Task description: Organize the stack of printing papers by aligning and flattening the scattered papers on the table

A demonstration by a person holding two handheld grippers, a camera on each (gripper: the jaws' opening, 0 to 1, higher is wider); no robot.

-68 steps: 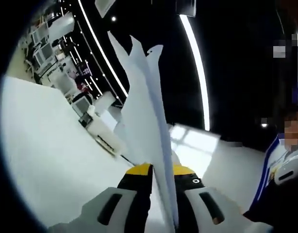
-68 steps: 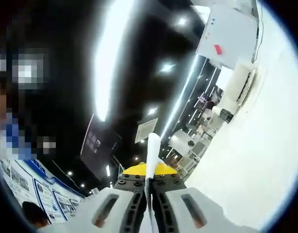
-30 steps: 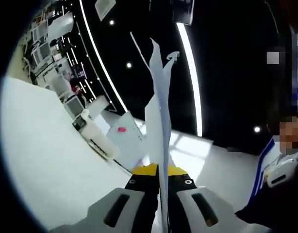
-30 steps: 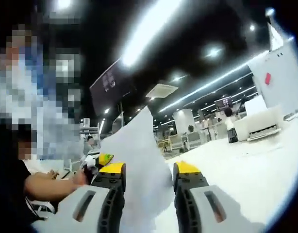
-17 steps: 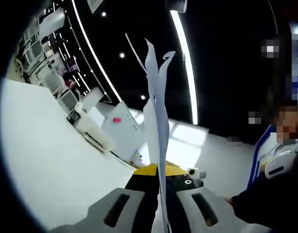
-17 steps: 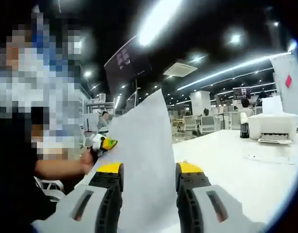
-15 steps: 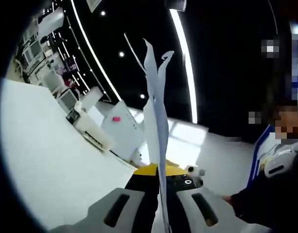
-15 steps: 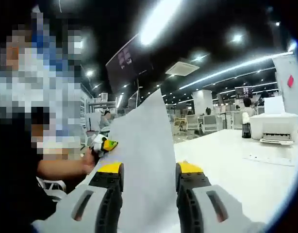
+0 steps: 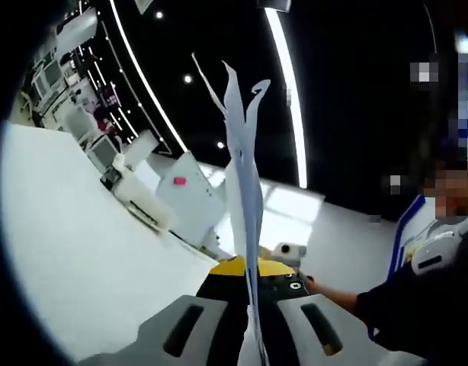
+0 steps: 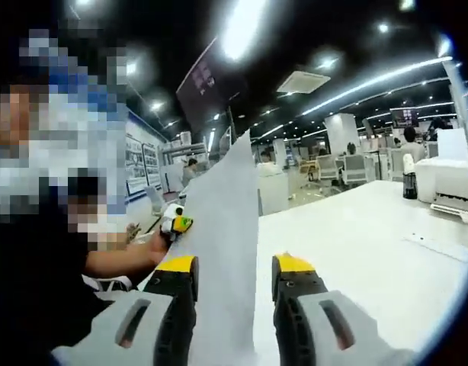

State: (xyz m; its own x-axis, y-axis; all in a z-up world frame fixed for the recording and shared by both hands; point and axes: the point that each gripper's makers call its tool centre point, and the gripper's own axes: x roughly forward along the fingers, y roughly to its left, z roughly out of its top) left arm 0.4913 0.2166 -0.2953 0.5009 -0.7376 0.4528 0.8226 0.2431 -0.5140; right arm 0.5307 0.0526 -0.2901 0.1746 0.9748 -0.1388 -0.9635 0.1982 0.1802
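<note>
The left gripper [image 9: 248, 297] is pinching the printing papers [image 9: 245, 191] edge-on, holding them upright above the white table [image 9: 81, 252]. The right gripper [image 10: 232, 286] has its jaws spread, with the sheets [image 10: 222, 252] standing between them. I judge the step is aligning the stack. Next, the right jaws should close on the sheets, then both grippers tap the edges on the table.
</note>
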